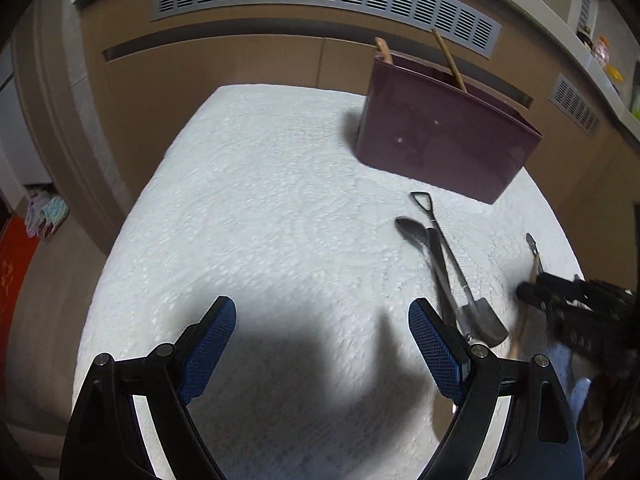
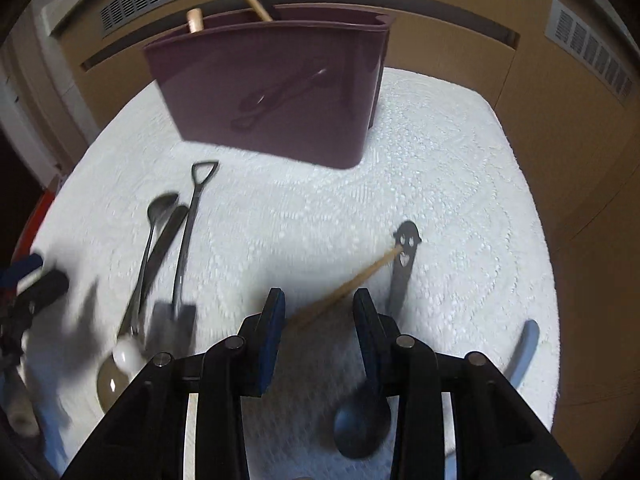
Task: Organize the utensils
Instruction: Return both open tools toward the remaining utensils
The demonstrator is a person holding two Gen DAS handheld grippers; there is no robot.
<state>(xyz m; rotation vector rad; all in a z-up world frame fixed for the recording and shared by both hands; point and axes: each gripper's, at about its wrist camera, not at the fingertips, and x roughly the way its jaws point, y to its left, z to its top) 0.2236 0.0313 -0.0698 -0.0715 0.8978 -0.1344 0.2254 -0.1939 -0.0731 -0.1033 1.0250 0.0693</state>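
Chopstick [image 2: 352, 284] lies between right gripper [image 2: 318, 308] pads — jaws narrowed, contact unclear.

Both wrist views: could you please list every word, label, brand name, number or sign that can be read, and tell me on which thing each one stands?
No text can be read in either view.
Red panel at the left edge of the left wrist view: faint gold marks, too blurred to read.
Purple utensil holder: no label, only reflections.
Dark spoon: a cut-out face on its handle end, no letters.
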